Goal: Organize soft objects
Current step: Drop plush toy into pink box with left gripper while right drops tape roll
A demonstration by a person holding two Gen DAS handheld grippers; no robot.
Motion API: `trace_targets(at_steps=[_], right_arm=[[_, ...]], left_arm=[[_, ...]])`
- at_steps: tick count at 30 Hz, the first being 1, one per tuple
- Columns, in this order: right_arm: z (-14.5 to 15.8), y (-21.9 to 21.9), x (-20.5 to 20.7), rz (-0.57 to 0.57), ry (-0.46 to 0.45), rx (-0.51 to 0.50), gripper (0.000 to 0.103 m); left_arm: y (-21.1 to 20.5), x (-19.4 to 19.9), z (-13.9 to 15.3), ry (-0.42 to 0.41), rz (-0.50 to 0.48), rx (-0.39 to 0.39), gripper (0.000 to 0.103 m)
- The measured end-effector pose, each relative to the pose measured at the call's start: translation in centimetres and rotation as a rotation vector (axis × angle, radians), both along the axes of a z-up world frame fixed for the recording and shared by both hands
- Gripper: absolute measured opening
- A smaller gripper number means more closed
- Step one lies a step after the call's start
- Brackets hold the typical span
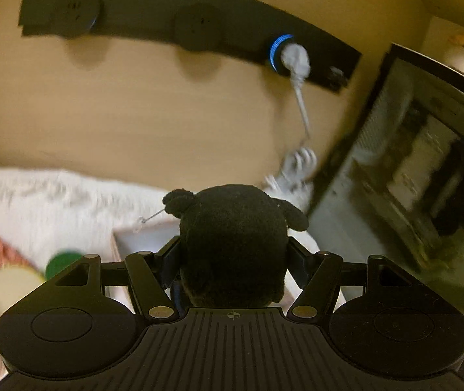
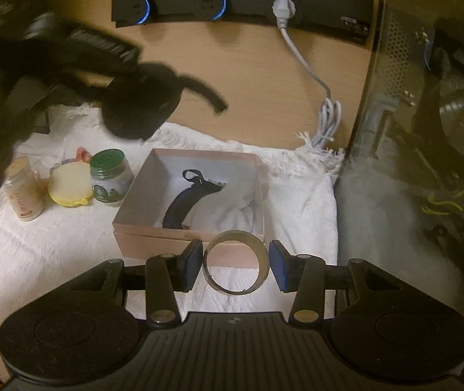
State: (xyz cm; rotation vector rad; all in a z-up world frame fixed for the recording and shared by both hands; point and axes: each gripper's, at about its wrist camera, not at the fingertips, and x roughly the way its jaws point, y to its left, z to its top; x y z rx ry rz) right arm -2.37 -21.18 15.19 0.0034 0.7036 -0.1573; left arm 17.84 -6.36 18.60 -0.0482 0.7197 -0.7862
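Black plush toy (image 1: 232,244) sits clamped between my left gripper (image 1: 233,260) pads, lifted above the box (image 2: 153,238) so I can drop it beside the cloth already inside. My right gripper (image 2: 236,265) waits open, holding nothing, a ring (image 2: 236,267) lying between its 2 pads.

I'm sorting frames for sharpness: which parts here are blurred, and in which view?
Left wrist view: the black plush toy in the left gripper is sharp, the background smeared. Right wrist view: the cardboard box and ring are crisp; only the toy is streaked.
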Motion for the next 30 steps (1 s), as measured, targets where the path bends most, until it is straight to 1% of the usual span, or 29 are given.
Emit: trace_targets(at_steps=[2,4,5,6,7,8,9,11,13,15,18,19,20,22,26,27,29,30], right_arm=[[-0.4,0.2,0.3,-0.004,0.011,-0.002,0.044],[-0.8,0.4,0.5,-0.007,0.028,-0.001,0.044],[-1.2,0.4,0.6,-0.008,0.043,0.000,0.044],[-1.5,0.5,0.6,-0.007,0.056,0.002,0.044],[-1.8,0.6,0.7,-0.005,0.071,0.002,0.044],[-2.1,0.6,0.7,-0.002,0.086,-0.002,0.044],[-2.4,0.7,0.6,0.001,0.096,-0.008,0.044],[-2.8,0.7,0.4,0.011,0.112,-0.014,0.044],[-3.0,0.4,0.5,0.013,0.123,-0.015,0.044],[-3.0,-0.1,0.6,0.006,0.122,-0.005,0.044],[-2.3,-0.9,1.0,0.002,0.098,0.024,0.044],[-1.8,-1.1,1.4,0.004,0.082,0.031,0.044],[-1.1,-1.3,1.8,0.006,0.065,0.036,0.044],[0.5,-1.7,3.1,0.014,0.018,0.064,0.044],[3.4,-2.1,7.5,0.040,-0.063,0.142,0.045],[3.6,-2.1,9.0,0.057,-0.058,0.177,0.056],[3.7,-2.4,12.3,0.088,-0.014,0.266,0.076],[3.7,-2.4,13.3,0.069,-0.014,0.277,0.076]], left_arm=[[-1.0,1.7,-1.1,0.023,-0.008,-0.039,0.073],[-2.1,3.4,-3.6,0.091,-0.058,-0.086,0.075],[-3.1,4.3,-6.0,0.139,-0.077,-0.063,0.076],[-3.9,4.6,-7.7,0.168,-0.075,-0.011,0.073],[-4.8,4.6,-9.6,0.175,-0.067,0.062,0.070],[-5.5,4.5,-11.0,0.157,-0.062,0.121,0.075],[-5.8,4.2,-11.7,0.132,-0.076,0.113,0.083],[-6.0,3.9,-11.6,0.098,-0.058,0.120,0.083],[-5.4,3.5,-10.4,0.059,-0.023,0.092,0.077],[-3.8,3.3,-9.1,0.048,0.001,0.040,0.077],[-0.8,2.8,-7.4,0.051,0.044,-0.051,0.077],[0.3,2.5,-7.0,0.054,0.062,-0.074,0.077],[0.5,2.5,-6.7,0.055,0.076,-0.089,0.077],[2.4,1.8,-6.1,0.050,0.098,-0.110,0.077],[5.4,-0.1,-6.1,0.058,0.115,-0.092,0.077],[6.0,-0.7,-6.6,0.068,0.111,-0.072,0.077],[6.6,-1.7,-7.6,0.076,0.097,-0.009,0.077],[7.0,-2.5,-8.1,0.071,0.086,0.034,0.077]])
